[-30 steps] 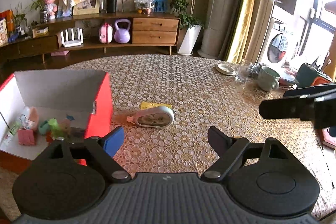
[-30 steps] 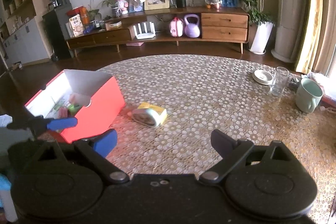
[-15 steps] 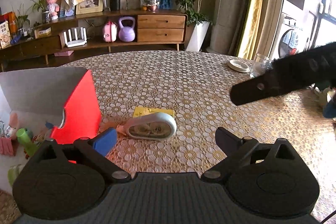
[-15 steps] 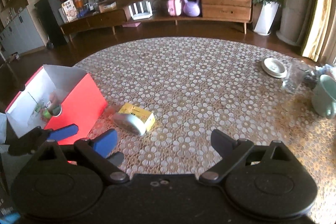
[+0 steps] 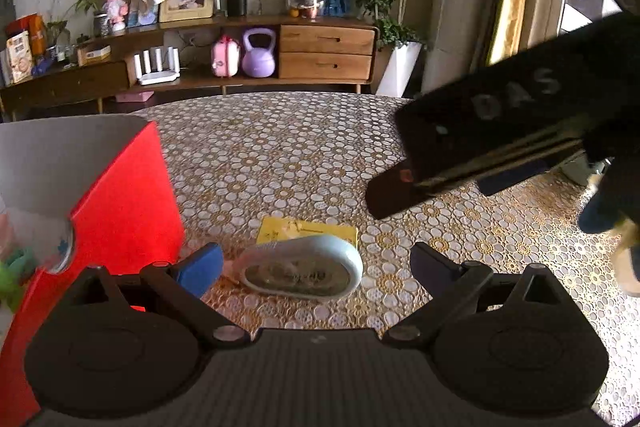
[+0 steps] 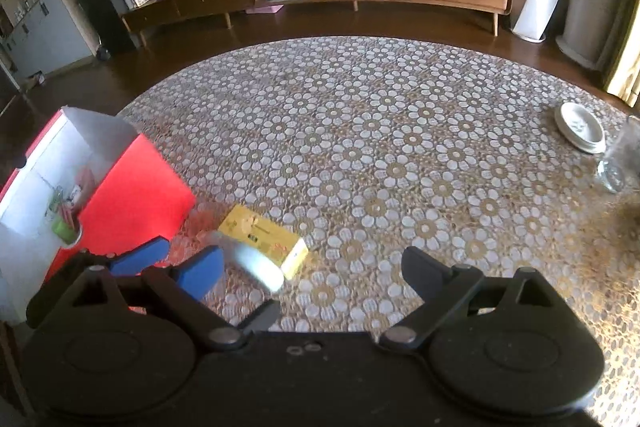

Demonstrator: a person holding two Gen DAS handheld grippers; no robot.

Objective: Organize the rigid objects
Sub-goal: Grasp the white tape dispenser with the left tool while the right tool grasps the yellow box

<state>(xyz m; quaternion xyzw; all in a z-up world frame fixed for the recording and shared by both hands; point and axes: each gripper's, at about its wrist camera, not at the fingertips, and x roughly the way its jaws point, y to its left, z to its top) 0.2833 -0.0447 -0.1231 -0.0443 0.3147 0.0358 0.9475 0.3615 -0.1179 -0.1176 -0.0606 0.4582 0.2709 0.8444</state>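
A pale blue teardrop-shaped gadget (image 5: 304,269) lies on the patterned tablecloth, leaning on a flat yellow box (image 5: 308,230). My left gripper (image 5: 316,265) is open, its fingers on either side of the gadget, just short of it. The gadget (image 6: 258,263) and yellow box (image 6: 264,235) also show in the right wrist view. My right gripper (image 6: 312,273) is open and empty, above and to the right of them. A red box (image 5: 128,203) with a white inside stands to the left, holding several small items (image 6: 66,215).
The right gripper's black body (image 5: 500,131) hangs over the table at the right of the left wrist view. A white dish (image 6: 580,129) and a glass (image 6: 618,159) stand at the table's far right. The table's round far edge (image 6: 360,41) drops to wooden floor.
My left gripper has moved forward and down, so the gadget now sits between its fingers. My right gripper has risen, tilted down and come closer over the table.
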